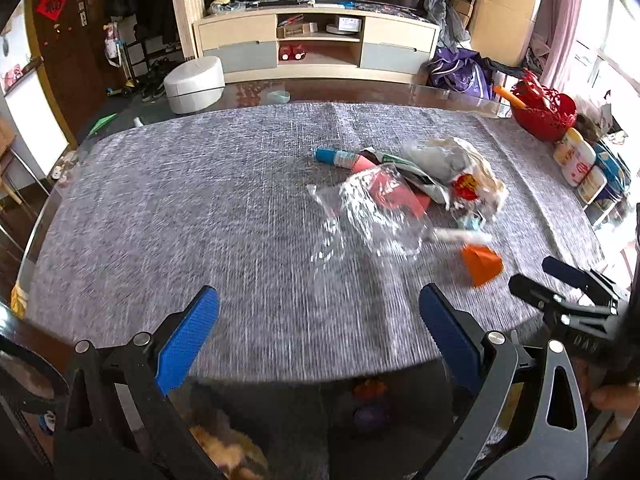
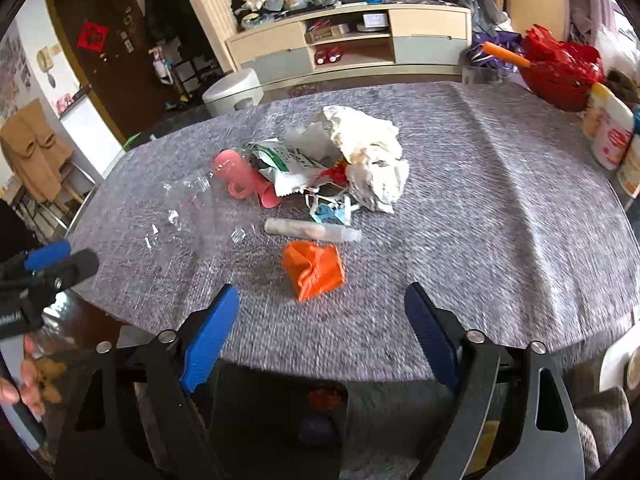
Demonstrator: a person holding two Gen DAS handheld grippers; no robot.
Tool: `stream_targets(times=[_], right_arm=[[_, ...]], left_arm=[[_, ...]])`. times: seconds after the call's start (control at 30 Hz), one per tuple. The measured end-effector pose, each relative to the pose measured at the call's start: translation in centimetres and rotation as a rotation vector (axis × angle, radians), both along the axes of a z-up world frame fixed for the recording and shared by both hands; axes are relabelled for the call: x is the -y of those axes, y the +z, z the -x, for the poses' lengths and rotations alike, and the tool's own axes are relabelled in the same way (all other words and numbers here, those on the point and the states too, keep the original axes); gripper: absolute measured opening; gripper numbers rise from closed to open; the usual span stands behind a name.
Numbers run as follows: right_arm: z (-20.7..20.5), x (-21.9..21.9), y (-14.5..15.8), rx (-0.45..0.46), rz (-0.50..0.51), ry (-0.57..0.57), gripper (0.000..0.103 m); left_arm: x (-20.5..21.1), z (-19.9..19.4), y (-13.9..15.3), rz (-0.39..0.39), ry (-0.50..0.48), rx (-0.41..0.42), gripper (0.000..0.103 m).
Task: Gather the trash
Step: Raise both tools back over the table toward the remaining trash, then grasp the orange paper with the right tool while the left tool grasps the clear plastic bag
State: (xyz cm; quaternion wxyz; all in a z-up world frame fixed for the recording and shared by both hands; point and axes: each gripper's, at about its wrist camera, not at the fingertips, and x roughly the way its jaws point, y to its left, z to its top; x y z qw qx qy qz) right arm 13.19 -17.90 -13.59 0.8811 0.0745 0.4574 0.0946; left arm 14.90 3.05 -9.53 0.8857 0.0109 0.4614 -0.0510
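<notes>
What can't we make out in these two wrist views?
- Print on the wrappers: both views, motion blur and too small.
- Extent of the clear plastic: transparent, its edges fade into the cloth.
- What lies under the crumpled paper: hidden by the pile.
- Dark bin contents: right wrist, shadowed, blocked by the right gripper.
- Bottles: cut off by the edge.
</notes>
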Motion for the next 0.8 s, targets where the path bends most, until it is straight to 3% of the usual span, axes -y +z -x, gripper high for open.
stream_targets(times=[0.43,0.57,0.8], right_arm=[[-2.6,-0.8,-2.2,-0.03,-0.005,0.04,0.074],[-3.0,-0.7,-2.5,-0.03,-0.014,0.044,0.065],[-3.2,-0.8,-3.5,-0.044,-0.025,0.066,0.042]], left_arm=[[1.9,-7.9,-4.7,0.055,-0.017,-0.078,0.095],[2.6,-9.0,-6.0,0.069,-0.032,-0.098,0.093],[3.5,-9.5,-7.3,0.08,-0.072,-0.128,0.06]])
